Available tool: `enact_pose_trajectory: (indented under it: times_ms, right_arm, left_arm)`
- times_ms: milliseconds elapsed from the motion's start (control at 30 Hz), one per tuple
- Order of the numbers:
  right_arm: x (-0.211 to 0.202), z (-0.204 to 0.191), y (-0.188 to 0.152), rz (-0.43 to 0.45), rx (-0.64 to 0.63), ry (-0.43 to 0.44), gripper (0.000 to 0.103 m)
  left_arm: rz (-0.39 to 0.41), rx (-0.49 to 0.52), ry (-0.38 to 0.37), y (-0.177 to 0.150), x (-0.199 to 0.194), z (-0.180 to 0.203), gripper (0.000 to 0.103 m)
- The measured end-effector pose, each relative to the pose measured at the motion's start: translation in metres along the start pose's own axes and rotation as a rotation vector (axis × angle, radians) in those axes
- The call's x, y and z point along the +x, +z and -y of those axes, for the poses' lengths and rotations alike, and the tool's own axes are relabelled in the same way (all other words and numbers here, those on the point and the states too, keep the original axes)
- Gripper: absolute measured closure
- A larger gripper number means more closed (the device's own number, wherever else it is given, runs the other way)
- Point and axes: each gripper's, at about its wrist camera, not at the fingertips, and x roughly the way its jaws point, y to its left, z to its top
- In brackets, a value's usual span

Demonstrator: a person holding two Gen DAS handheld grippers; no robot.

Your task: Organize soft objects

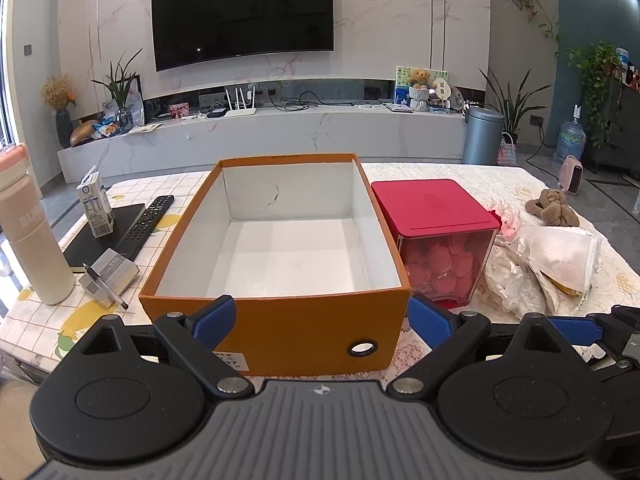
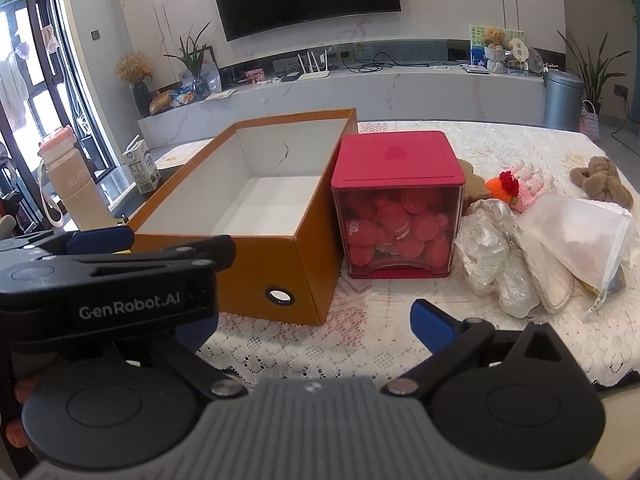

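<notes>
An open orange box [image 1: 280,328] with an empty white inside stands in front of my left gripper [image 1: 320,320], which is open and empty at its near wall. It also shows in the right wrist view [image 2: 264,276]. My right gripper [image 2: 312,328] is open and empty over the lace cloth, near the box's corner. To the right lie soft things: a brown plush toy [image 2: 600,180], a pink and orange crochet toy [image 2: 516,188], a white mesh bag [image 2: 580,236] and crumpled clear plastic bags [image 2: 492,256].
A red-lidded clear container [image 2: 396,216] of red round pieces stands right of the box. Left of the box are a TV remote [image 1: 148,220], a milk carton [image 1: 96,208], a beige bottle [image 1: 32,236], a black notebook [image 1: 100,236] and a small box with a pen [image 1: 108,276].
</notes>
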Motion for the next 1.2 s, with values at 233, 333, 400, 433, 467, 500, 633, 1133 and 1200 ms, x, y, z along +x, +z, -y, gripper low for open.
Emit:
enact_pose_trajectory:
  times_ms: [233, 333, 400, 433, 467, 500, 633, 1133, 1200]
  right_arm:
    - [0.0, -0.001, 0.0, 0.005, -0.005, -0.007, 0.003]
    - [0.0, -0.001, 0.0, 0.006, -0.004, -0.007, 0.003]
    - [0.0, -0.001, 0.0, 0.005, -0.004, -0.007, 0.003]
    - [0.0, 0.0, 0.0, -0.001, -0.002, -0.007, 0.003]
    - [0.001, 0.0, 0.001, -0.012, 0.001, -0.008, 0.003]
    - [0.002, 0.001, 0.001, -0.024, 0.003, -0.011, 0.003]
    - [0.001, 0.002, 0.005, -0.026, -0.008, -0.056, 0.003]
    - [-0.099, 0.095, 0.082, 0.228, 0.223, -0.289, 0.003]
    - [-0.104, 0.112, 0.101, 0.225, 0.215, -0.289, 0.003]
  left_arm:
    - [-0.002, -0.005, 0.002, 0.0, 0.001, 0.0, 0.0]
    - [-0.002, -0.007, 0.002, 0.0, 0.001, 0.0, 0.0]
    - [-0.002, -0.006, 0.003, -0.001, 0.001, 0.0, 0.0]
    - [-0.001, -0.005, 0.006, -0.001, 0.002, 0.001, 0.0]
    - [-0.001, -0.004, 0.01, -0.002, 0.002, 0.001, 0.0]
    - [-0.002, -0.003, 0.012, -0.002, 0.002, 0.001, 0.0]
    - [0.011, 0.029, 0.043, 0.004, 0.0, 0.006, 0.0]
    - [0.194, 0.142, 0.04, 0.056, -0.016, 0.044, 0.0]
    - [0.21, 0.156, 0.02, 0.06, -0.011, 0.057, 0.0]
